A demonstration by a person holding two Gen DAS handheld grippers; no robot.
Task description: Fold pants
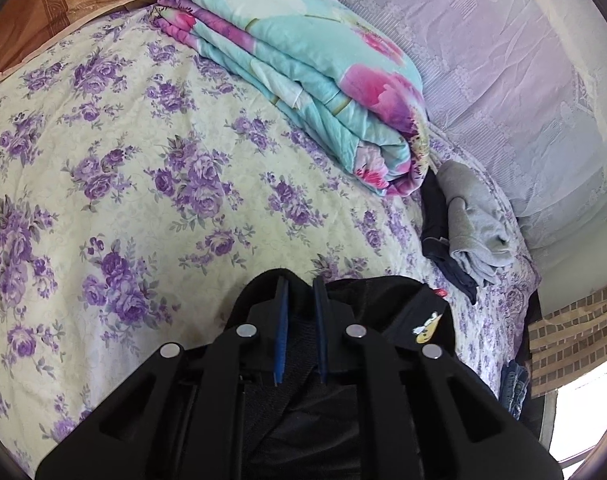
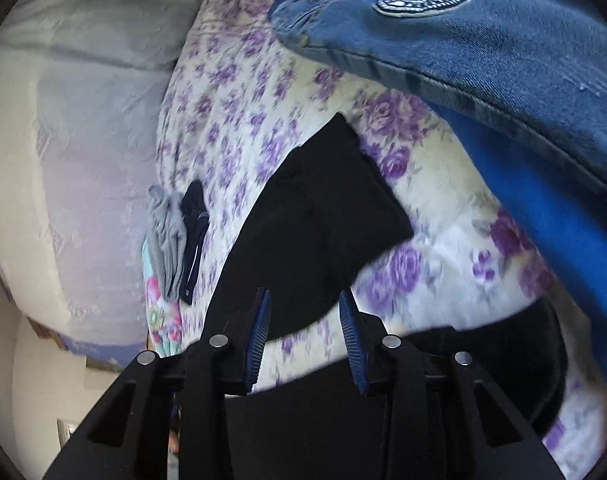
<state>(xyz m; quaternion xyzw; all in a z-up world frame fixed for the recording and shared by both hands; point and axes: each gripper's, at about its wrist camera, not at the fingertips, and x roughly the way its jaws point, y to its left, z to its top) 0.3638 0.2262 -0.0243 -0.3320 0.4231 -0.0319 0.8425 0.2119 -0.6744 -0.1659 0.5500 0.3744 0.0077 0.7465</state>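
The black pants point(image 1: 399, 312) lie on the floral bed, with a small yellow emblem near one edge. My left gripper point(image 1: 301, 284) is shut on a fold of the black pants, its blue pads close together with fabric between and around them. In the right wrist view the black pants point(image 2: 315, 224) stretch away across the sheet, and another black part lies under the tool. My right gripper point(image 2: 305, 300) is open and empty above them; the blue pads point(image 2: 349, 320) stand well apart.
A folded turquoise-and-pink quilt point(image 1: 303, 68) lies at the back of the bed point(image 1: 143, 160). Folded grey point(image 1: 475, 224) and navy clothes sit by the lace-covered wall. Blue jeans point(image 2: 483, 40) lie at the right view's upper right. A brown pillow point(image 1: 43, 12) is far left.
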